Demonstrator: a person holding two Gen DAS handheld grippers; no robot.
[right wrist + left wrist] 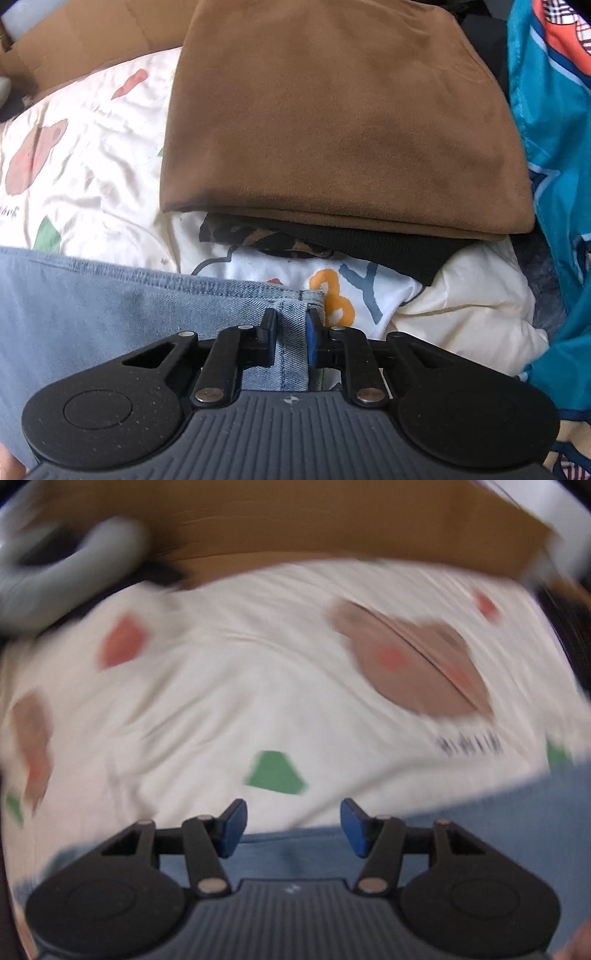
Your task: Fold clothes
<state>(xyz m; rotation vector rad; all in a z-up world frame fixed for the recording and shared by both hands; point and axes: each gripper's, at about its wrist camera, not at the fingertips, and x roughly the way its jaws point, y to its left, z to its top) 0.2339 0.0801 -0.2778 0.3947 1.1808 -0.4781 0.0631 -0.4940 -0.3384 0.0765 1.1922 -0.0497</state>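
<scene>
From my left wrist, blurred, my left gripper (pixel 293 825) hung wide apart and empty over the jeans (pixel 480 834) on the printed sheet (pixel 221 686). From my right, my right gripper (pixel 290 338) pinched the jeans' (pixel 110 317) hem beside folded brown cloth (pixel 343 122).

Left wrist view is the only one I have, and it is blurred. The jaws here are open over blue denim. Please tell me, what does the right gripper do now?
Observer: The right gripper is shut on the denim garment, pinching a thick seamed edge at its corner.
Operator: What lies beyond that corner?
Observer: A folded brown garment on top of a stack, with a black ribbed piece under it.
Operator: Anything further to the right side?
Observer: A teal garment with an orange patch lies along the right edge.
Operator: And under the stack?
Observer: A white piece with orange and blue letters.
</scene>
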